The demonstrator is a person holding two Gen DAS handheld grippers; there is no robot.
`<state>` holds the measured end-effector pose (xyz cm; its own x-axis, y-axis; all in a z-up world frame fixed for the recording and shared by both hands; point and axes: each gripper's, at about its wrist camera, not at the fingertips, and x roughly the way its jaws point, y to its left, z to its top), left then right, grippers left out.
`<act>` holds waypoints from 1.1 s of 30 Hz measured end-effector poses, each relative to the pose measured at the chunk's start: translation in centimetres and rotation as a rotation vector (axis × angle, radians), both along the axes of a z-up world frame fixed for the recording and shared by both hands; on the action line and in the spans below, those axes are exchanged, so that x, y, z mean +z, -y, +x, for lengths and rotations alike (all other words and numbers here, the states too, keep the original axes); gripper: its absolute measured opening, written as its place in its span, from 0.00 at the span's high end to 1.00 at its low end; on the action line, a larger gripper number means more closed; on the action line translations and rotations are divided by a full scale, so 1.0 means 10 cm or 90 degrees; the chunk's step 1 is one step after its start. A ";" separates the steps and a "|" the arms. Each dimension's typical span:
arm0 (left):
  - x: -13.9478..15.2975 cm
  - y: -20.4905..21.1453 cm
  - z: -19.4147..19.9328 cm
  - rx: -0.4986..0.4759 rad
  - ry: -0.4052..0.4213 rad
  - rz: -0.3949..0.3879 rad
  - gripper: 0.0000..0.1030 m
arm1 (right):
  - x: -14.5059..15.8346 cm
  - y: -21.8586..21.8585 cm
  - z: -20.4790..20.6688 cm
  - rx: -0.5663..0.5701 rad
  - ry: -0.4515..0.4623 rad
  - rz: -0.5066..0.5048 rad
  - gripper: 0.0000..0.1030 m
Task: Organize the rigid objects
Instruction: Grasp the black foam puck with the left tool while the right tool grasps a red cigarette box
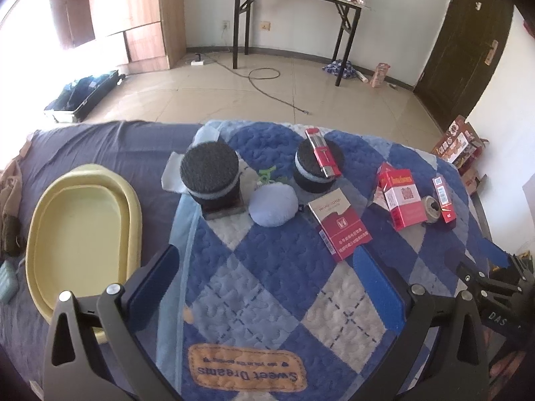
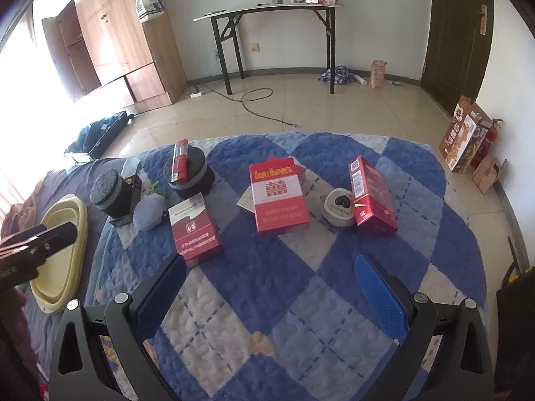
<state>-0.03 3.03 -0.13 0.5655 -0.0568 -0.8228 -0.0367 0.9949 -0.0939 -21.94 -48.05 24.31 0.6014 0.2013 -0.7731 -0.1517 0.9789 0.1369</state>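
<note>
The red and white cigarette pack [image 1: 340, 230] lying flat on the quilt [image 1: 267, 300] looks like the obvious first grab: it sits straight ahead of the left claw [image 1: 272, 287], a touch toward its right finger, close but not between the jaws yet. That claw is wide open and holding nothing, so I'd nudge forward, line the pads up across the pack's narrow sides and squeeze gently, since thin cardboard crushes easily and soft bedding lets it tilt. The yellow tray [image 1: 40, 234] is off to the left claw's left, empty, and probably where things go. Right claw [image 2: 271, 287] is also spread open and empty; the Double Happiness pack [image 2: 279, 197] lies dead ahead of it, well beyond the fingertips, with the small round tin [image 2: 339, 207] and another red pack [image 2: 372, 197] ahead to its right. A red lighter [image 2: 180, 160] rests on a black foam puck [image 2: 190, 177] farther ahead to its left.
</note>
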 end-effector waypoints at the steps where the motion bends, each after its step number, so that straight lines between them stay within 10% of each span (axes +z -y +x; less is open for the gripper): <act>1: 0.03 -0.03 0.01 0.002 0.004 0.002 0.00 | 0.00 0.01 -0.01 0.000 0.002 -0.001 0.00; 22: 0.01 -0.50 0.30 -0.015 -0.031 -0.043 0.00 | -0.12 0.81 0.37 -0.051 0.011 0.066 0.00; 33: -0.18 -0.58 0.56 -0.083 -0.049 -0.043 0.00 | -0.56 1.25 1.03 -0.083 -0.072 0.144 0.03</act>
<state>5.54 8.87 -1.97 0.4848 -0.1827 -0.8553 0.0826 0.9831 -0.1632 -11.64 -60.56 18.73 0.5453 0.3033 -0.7814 0.0016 0.9319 0.3628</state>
